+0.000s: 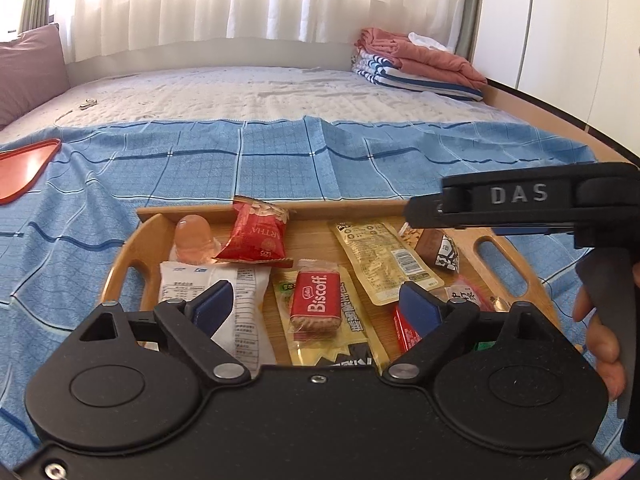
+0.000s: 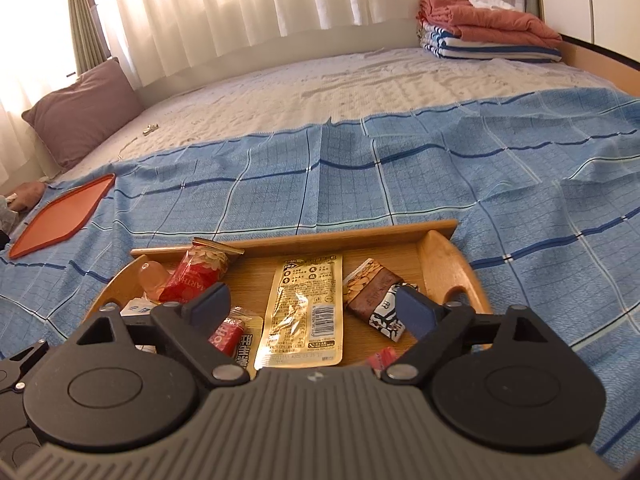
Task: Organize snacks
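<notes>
A wooden tray (image 1: pixel 132 244) (image 2: pixel 440 256) on the blue checked sheet holds several snacks: a red Biscoff pack (image 1: pixel 316 300) (image 2: pixel 228 334), a red Martha pack (image 1: pixel 256 236) (image 2: pixel 192 276), a clear jelly cup (image 1: pixel 192 240) (image 2: pixel 150 276), a white pack (image 1: pixel 240 300), a yellow pouch (image 1: pixel 380 256) (image 2: pixel 304 312) and a brown nut bar (image 1: pixel 440 250) (image 2: pixel 374 292). My left gripper (image 1: pixel 316 304) is open and empty above the Biscoff pack. My right gripper (image 2: pixel 312 308) is open and empty above the yellow pouch; its body also shows in the left wrist view (image 1: pixel 516 200).
An empty red tray (image 1: pixel 24 168) (image 2: pixel 60 220) lies on the sheet to the far left. A purple pillow (image 2: pixel 84 112) is at the back left. Folded towels and clothes (image 1: pixel 420 64) (image 2: pixel 488 28) are stacked at the back right by the bed frame.
</notes>
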The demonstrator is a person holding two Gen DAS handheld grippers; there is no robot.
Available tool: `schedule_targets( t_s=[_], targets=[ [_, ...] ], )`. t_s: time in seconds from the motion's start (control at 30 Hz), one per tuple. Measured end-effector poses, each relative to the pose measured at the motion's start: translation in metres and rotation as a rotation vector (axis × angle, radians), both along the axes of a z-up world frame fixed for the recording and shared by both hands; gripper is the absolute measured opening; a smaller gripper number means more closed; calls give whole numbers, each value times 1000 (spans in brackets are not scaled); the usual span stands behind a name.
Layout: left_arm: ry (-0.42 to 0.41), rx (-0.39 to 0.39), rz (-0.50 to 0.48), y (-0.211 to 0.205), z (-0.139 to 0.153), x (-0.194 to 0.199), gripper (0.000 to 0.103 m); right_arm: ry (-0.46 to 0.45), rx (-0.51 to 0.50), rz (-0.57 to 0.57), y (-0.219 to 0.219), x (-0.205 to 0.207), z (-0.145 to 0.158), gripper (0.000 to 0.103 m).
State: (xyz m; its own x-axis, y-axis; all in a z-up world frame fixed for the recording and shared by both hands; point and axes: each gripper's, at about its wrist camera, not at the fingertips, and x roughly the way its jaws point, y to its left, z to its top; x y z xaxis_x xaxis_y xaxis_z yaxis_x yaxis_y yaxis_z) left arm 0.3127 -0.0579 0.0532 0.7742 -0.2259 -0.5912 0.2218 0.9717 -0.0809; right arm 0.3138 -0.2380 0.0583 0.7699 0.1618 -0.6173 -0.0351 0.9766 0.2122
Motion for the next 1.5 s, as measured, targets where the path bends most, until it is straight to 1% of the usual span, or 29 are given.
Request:
schedule_targets(
  t_s=[0.17, 0.4, 0.63, 0.73, 0.83, 1.0, 1.13, 1.37, 1.5],
  targets=[
    [-3, 10, 3, 8, 13, -21, 91, -45, -26, 12, -2, -26, 14, 97],
    [-5, 43, -17, 18, 31, -58, 93, -96, -44, 30, -2, -66, 31, 100],
    [14, 20, -18, 30, 45, -97, 94, -134, -51, 22, -2, -102, 48, 101],
    [3, 18, -29, 35, 51, -113, 95, -162, -62, 28, -1, -122, 52, 102],
    [8, 19, -28, 39, 54, -127, 96, -183, -66, 35, 1, -140, 52, 103],
    [18, -7, -19, 49, 51, -151, 96, -196, -58, 44, 3, -167, 46, 103],
    [27, -23, 7, 56, 42, -168, 96, -200, -47, 37, 4, -187, 34, 103],
    [52, -9, 25, 59, 17, -187, 96, -208, -90, 24, 12, -216, 6, 103],
    [67, -2, 41, 60, 3, -193, 96, -197, -88, 13, 12, -225, -6, 103]
  ],
)
